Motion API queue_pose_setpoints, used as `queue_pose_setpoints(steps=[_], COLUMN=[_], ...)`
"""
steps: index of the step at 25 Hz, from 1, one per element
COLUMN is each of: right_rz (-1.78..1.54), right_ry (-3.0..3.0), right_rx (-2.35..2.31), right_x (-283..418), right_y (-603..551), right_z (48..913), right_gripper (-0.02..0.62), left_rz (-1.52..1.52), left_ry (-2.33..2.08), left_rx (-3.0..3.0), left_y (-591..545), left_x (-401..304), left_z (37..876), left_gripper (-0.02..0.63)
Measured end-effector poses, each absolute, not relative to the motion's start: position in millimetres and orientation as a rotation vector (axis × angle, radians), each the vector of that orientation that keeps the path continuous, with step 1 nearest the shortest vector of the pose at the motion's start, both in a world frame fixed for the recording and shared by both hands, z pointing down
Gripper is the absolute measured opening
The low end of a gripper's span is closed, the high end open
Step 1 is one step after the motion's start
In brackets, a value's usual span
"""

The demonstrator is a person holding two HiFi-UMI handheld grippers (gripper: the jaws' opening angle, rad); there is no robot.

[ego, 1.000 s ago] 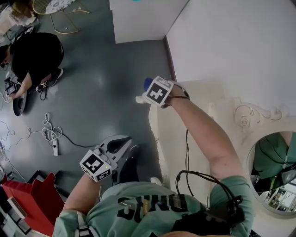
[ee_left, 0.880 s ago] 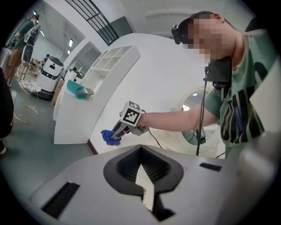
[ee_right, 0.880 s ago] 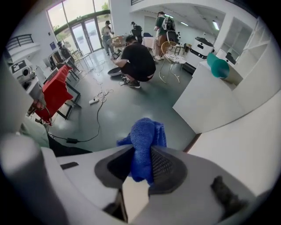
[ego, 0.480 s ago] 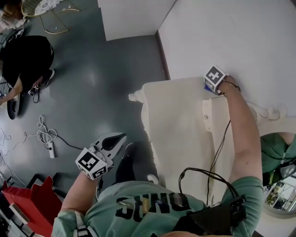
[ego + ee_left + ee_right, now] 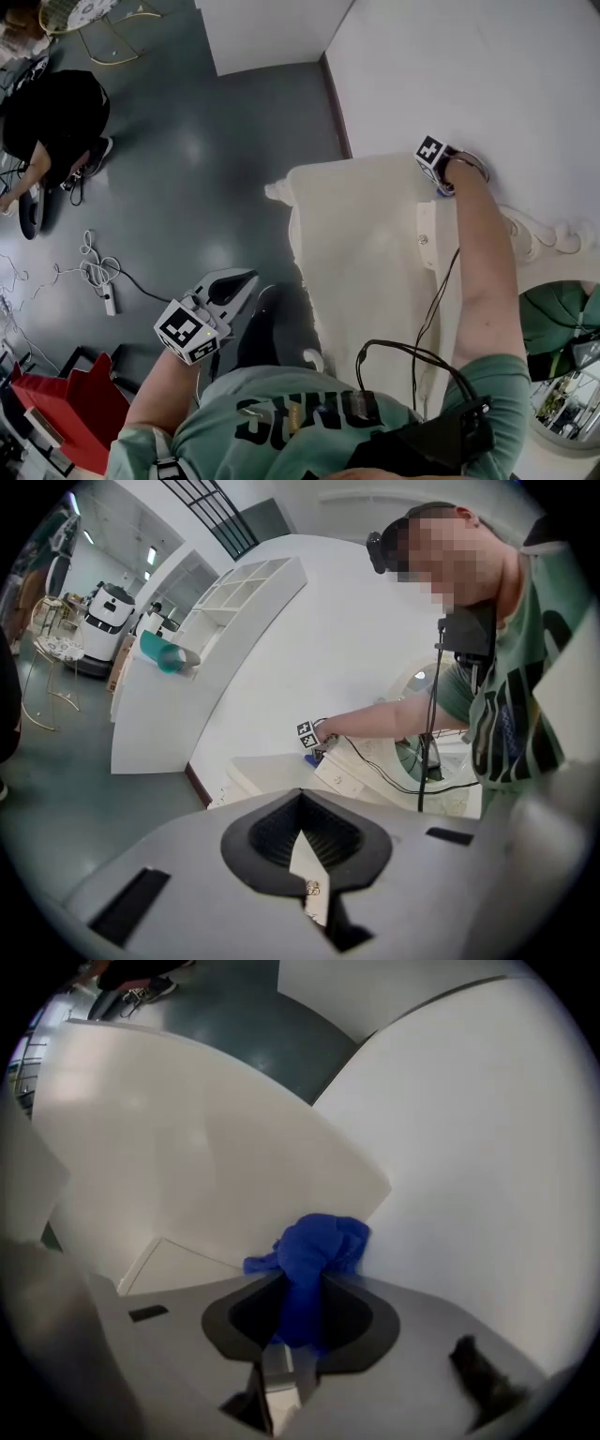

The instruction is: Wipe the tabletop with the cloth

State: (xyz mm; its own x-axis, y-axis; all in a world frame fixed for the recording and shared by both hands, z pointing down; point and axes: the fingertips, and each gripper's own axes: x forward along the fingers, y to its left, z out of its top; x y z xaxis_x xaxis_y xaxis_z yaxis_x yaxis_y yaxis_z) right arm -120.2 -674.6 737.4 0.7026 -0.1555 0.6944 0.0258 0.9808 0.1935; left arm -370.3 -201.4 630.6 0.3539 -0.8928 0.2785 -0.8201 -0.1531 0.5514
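Swept to the wall (image 5: 487, 84), right gripper (image 5: 302, 1277) pinches cloth (image 5: 319, 1241), seemingly on tabletop (image 5: 356, 234); left gripper (image 5: 301, 799) closed.

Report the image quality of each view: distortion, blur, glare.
Head view: sharp and evenly lit, with soft glare patches on the grey floor. Left gripper view: heavy fisheye bend, dark vignetted corners, and the left gripper soft-focused up close. Right gripper view: the same fisheye and vignette, hazy throughout; the blue cloth in the right gripper is slightly blurred, and the tabletop is bright and washed out.

Grey floor (image 5: 216, 169); white wall (image 5: 469, 66)
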Motion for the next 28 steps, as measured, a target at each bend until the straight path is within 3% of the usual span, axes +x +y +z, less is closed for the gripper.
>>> queue_pose_setpoints(steps=[7,14,28], right_rz=[-0.123,-0.109,-0.283], right_ry=[-0.824,-1.012,-1.294], right_rx=[0.145,0.042,-0.461], right_x=[-124,-180,-344], right_y=[-665,-612,-323], right_z=[744,747,737], right_gripper=[0.1,0.1,0.101], left_rz=[-0.176,-0.222,-0.266], left_ry=[-1.477,-1.463,-1.529], left_rx=[1.974,1.999,2.016], left_y=[-197,-203,-150], left_x=[-369,-357,-368], left_z=[634,618,581], left_gripper=[0.002,0.002,0.002])
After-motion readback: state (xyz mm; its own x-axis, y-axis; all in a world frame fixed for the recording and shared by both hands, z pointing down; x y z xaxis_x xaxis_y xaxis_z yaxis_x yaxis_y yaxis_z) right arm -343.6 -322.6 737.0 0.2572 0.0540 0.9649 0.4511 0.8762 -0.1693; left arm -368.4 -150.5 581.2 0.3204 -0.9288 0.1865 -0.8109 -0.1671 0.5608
